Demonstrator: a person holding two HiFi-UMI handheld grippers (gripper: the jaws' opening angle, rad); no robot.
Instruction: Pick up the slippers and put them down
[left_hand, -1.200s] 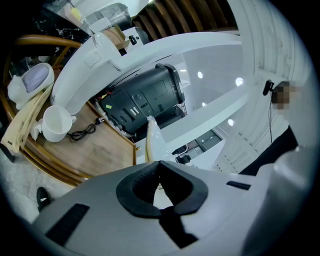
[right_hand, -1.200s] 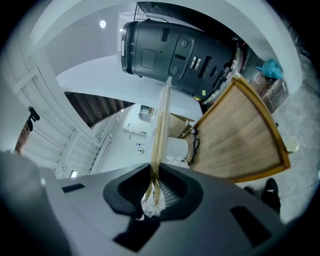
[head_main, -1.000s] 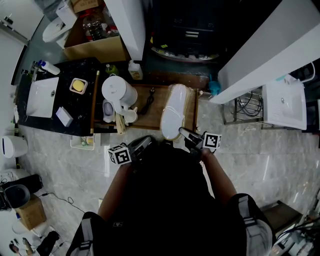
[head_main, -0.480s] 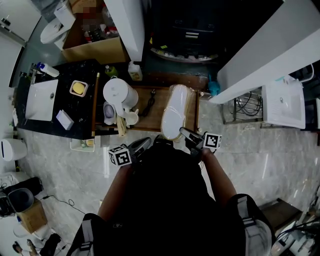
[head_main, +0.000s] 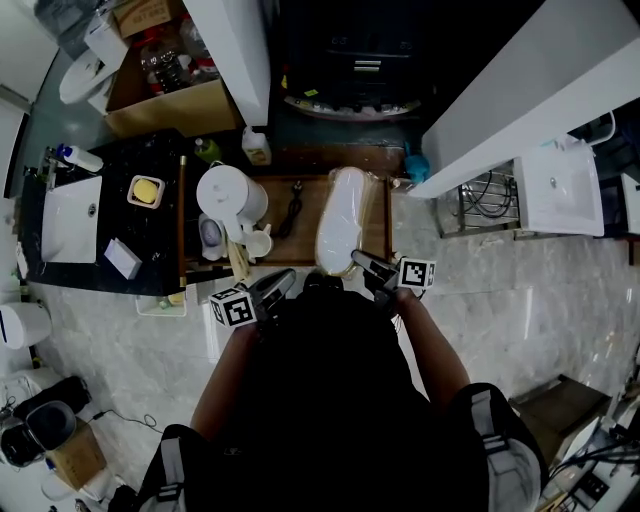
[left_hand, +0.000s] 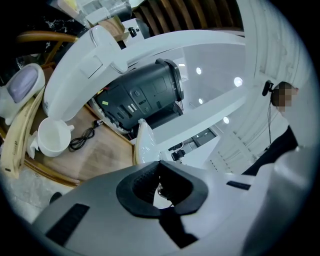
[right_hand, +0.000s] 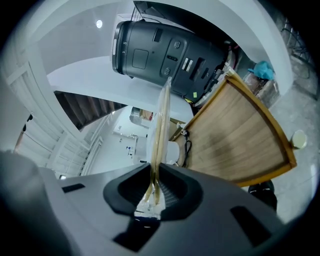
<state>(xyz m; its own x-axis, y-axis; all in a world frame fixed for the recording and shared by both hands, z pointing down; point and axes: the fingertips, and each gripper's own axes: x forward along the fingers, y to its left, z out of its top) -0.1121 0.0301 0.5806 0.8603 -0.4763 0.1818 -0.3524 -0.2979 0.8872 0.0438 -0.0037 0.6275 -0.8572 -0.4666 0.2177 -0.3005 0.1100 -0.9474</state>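
Note:
The slippers (head_main: 340, 215), a white pair sealed in a clear plastic bag, stretch over the right half of the wooden tray (head_main: 300, 245). My right gripper (head_main: 362, 264) is shut on the near end of the bag. In the right gripper view the bagged slippers (right_hand: 161, 125) run edge-on out of the pads, above the tray (right_hand: 240, 135). My left gripper (head_main: 276, 287) is at the tray's front edge, left of the slippers, and its jaws look shut with nothing in them. The left gripper view shows the bagged slippers (left_hand: 145, 145) just beyond the jaws.
A white kettle (head_main: 230, 190), a white cup (head_main: 258, 240) and a black cable (head_main: 293, 210) take up the tray's left half. A black counter (head_main: 160, 235) with a white sink (head_main: 70, 205) lies to the left. A dark appliance (left_hand: 145, 95) stands behind the tray.
Both grippers have edged a little toward the tray. The right one still grips the bagged slippers, which moved slightly with it.

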